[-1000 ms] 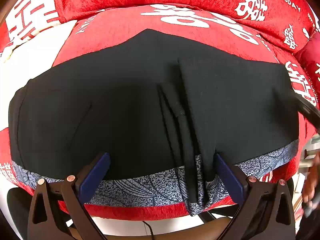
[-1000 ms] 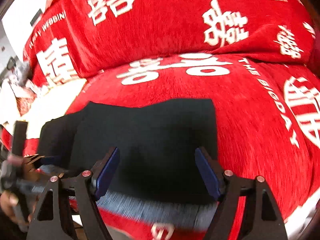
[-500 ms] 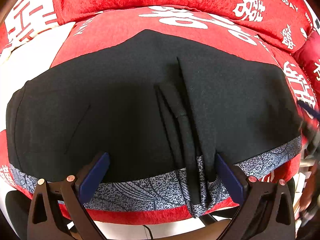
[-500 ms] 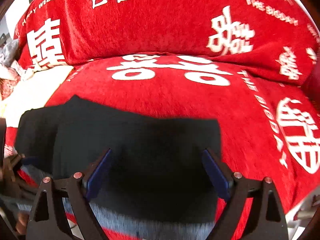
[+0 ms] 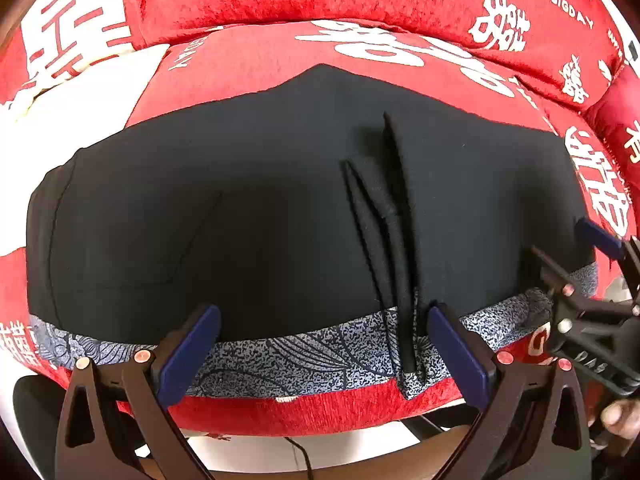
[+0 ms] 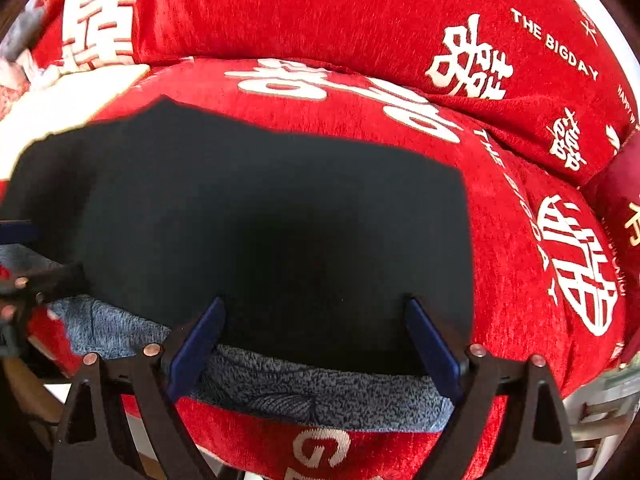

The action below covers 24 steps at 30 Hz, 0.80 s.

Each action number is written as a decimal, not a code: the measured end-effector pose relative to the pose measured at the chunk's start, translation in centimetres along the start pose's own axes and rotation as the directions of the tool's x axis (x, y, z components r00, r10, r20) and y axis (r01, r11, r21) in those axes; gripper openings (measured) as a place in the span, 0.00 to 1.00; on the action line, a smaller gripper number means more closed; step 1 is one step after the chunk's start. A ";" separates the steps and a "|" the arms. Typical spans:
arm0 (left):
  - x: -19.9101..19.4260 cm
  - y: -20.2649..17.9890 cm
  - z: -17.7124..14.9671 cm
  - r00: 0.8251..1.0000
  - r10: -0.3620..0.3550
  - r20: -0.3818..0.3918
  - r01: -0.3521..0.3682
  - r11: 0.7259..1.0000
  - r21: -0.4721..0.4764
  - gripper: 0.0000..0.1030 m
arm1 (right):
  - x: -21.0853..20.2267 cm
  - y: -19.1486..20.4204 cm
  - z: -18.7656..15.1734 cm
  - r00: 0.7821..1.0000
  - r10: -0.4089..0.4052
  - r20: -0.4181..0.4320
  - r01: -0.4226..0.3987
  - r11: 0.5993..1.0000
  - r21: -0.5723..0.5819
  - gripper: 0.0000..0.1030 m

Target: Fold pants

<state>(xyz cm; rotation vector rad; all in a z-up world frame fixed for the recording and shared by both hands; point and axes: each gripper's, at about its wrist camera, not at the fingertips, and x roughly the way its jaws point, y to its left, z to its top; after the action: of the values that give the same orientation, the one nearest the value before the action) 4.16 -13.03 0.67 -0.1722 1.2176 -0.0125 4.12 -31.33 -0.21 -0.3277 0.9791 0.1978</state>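
Right gripper [image 6: 314, 344] spreads wider and shifts.
Its jaws have just been opening over the black pants [image 6: 280, 232], gripping nothing; it now shows at the left view's edge.

Your left wrist camera looks steeply down, close over the flat black fabric pants [image 5: 240, 208] on the red printed plush sofa cushion [image 5: 260, 52]; your right camera, just beside it, shares their patterned grey waistband [image 6: 320, 392]

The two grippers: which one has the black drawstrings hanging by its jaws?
The left gripper: black drawstrings cross the patterned waistband just inside one jaw. The right gripper faces only smooth black cloth.
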 end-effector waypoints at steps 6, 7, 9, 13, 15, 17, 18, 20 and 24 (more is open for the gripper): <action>-1.4 1.9 0.0 0.998 0.040 0.045 -0.038 0.998 -0.041 1.00 | -0.6 1.8 2.6 0.997 0.047 0.053 -0.047 0.999 -0.011 0.92; -0.3 2.2 -0.1 0.998 0.065 0.001 -0.065 0.997 -0.039 1.00 | 0.7 2.5 2.8 0.999 0.043 0.007 -0.043 0.998 -0.041 0.92; 0.5 2.7 -0.5 0.997 0.074 -0.018 -0.074 0.997 -0.026 1.00 | 2.2 3.6 2.9 0.999 0.008 -0.049 -0.011 0.997 -0.074 0.92; -1.8 3.8 -1.1 0.999 0.019 0.050 -0.016 0.998 -0.062 1.00 | 0.1 4.6 3.9 0.996 0.078 0.040 -0.076 0.996 -0.050 0.92; -1.8 5.0 -1.2 0.998 0.049 0.050 -0.045 0.995 -0.086 1.00 | 0.6 5.8 4.3 0.997 0.079 0.018 -0.077 0.994 -0.083 0.92; -0.9 6.5 -1.4 0.998 0.068 0.006 -0.066 0.991 -0.117 1.00 | 2.7 7.1 4.7 0.999 0.035 -0.039 -0.039 0.992 -0.117 0.93; -0.5 7.6 -1.5 0.997 0.072 -0.014 -0.073 0.987 -0.146 1.00 | 3.3 6.9 5.0 0.999 0.020 -0.043 -0.024 0.996 -0.087 1.00; -1.2 8.8 -1.9 0.999 0.036 0.013 -0.033 0.983 -0.182 1.00 | 3.1 5.9 5.7 0.996 0.049 -0.075 -0.050 0.999 -0.021 1.00; -2.7 11.7 -2.2 0.995 0.062 0.082 -0.040 0.967 -0.252 1.00 | 0.3 7.1 6.2 0.998 0.066 0.011 -0.065 0.996 -0.053 1.00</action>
<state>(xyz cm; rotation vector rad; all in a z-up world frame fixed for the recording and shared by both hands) 0.18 -1.47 0.84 -0.3579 1.1312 0.1930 6.94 -22.45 1.39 -0.3420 0.9739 0.2851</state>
